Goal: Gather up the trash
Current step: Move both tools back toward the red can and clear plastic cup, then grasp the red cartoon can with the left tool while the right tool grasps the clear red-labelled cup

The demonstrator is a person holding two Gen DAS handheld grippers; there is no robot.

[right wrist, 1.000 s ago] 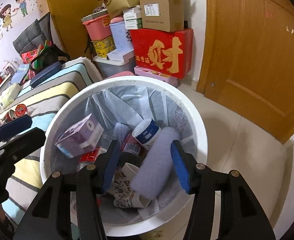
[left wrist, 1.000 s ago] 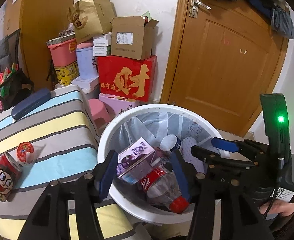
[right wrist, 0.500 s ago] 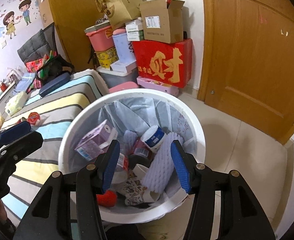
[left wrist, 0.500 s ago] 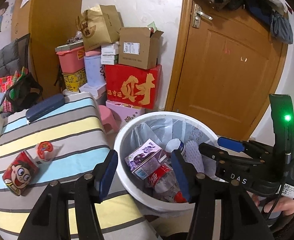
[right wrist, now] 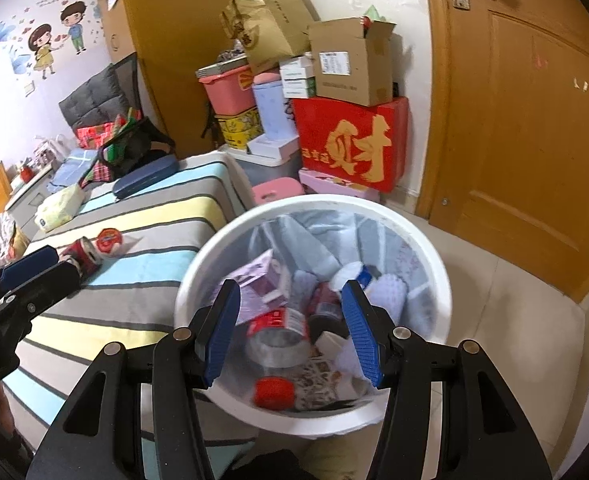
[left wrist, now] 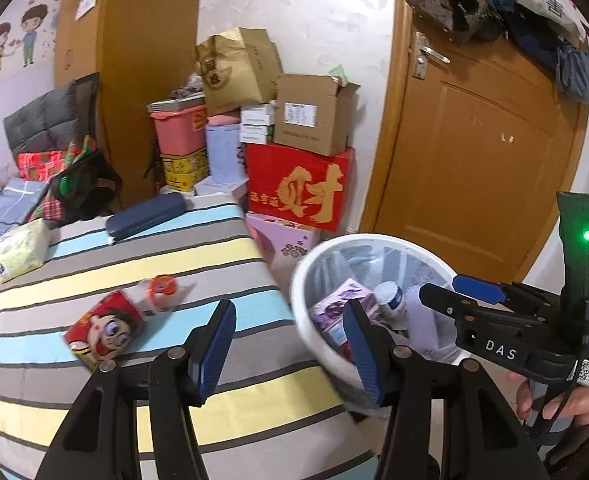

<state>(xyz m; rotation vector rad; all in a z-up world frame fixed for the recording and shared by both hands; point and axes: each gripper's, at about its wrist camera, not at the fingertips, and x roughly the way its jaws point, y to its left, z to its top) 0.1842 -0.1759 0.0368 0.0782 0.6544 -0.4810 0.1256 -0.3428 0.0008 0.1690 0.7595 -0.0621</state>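
Bin: I see the white bin on the floor beside the striped bed, holding a purple carton, bottle and sponge.
Bed: red can lying by a small cup.
Left gripper: fingers apart, empty.
Right gripper: apart, empty.

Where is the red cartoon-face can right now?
The red cartoon-face can lies on its side on the striped bedcover, left of the white bin, beside a small red-lidded cup.
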